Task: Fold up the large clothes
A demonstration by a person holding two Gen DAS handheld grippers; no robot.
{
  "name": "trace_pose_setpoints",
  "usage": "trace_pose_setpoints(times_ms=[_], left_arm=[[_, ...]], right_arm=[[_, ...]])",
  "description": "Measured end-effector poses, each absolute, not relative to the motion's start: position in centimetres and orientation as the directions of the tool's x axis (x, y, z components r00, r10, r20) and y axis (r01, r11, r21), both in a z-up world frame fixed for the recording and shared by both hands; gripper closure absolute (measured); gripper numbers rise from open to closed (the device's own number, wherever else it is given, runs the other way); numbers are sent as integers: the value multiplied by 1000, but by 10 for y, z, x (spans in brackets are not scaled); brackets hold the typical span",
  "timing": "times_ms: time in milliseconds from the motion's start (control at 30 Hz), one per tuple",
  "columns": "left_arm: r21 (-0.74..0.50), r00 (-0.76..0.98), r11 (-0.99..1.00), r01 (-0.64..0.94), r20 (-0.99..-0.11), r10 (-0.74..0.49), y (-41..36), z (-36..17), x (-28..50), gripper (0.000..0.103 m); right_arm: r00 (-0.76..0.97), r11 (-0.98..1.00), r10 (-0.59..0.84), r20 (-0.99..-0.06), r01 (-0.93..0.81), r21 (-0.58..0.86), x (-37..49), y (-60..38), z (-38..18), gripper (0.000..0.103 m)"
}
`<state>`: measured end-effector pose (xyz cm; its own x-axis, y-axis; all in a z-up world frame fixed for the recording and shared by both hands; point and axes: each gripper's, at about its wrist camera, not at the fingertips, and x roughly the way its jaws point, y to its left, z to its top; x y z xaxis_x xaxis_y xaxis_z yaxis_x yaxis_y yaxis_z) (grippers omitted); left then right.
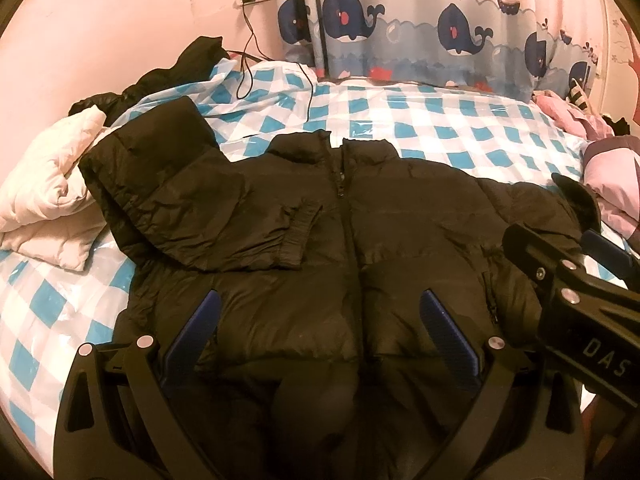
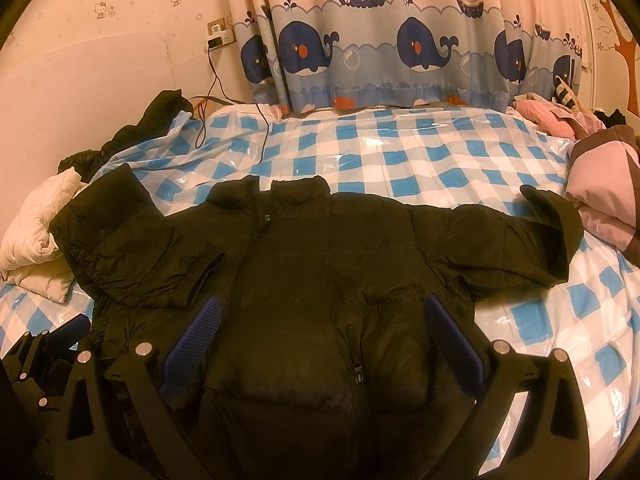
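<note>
A black puffer jacket (image 1: 400, 216) lies front up, zipped, on the blue-and-white checked bed (image 1: 440, 120), collar toward the curtain. Its left sleeve (image 1: 192, 208) is folded in across the chest; its right sleeve (image 2: 532, 236) lies stretched out toward the right. My left gripper (image 1: 320, 316) is open above the jacket's lower front, empty. My right gripper (image 2: 320, 320) is open above the lower right front, empty; it also shows in the left wrist view (image 1: 560, 256). The left gripper shows at the lower left of the right wrist view (image 2: 52, 344).
A white quilted garment (image 1: 52, 192) lies at the bed's left edge. A dark garment (image 1: 160, 76) sits by the wall, with black cables (image 1: 276, 76) trailing onto the bed. Pink clothes (image 2: 600, 184) pile up at the right. A whale curtain (image 2: 400, 48) hangs behind.
</note>
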<state>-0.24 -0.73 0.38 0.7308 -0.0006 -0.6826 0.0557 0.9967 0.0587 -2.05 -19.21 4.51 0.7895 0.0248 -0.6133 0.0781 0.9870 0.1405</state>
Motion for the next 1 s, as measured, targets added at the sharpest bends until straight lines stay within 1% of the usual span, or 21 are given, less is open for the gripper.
trace_pose_setpoints(times_ms=[1000], left_arm=[[59,731,998,38,-683,13,-4,3,0,7]], right_arm=[[785,986,30,-618,76,145,-20,-192,42,5]])
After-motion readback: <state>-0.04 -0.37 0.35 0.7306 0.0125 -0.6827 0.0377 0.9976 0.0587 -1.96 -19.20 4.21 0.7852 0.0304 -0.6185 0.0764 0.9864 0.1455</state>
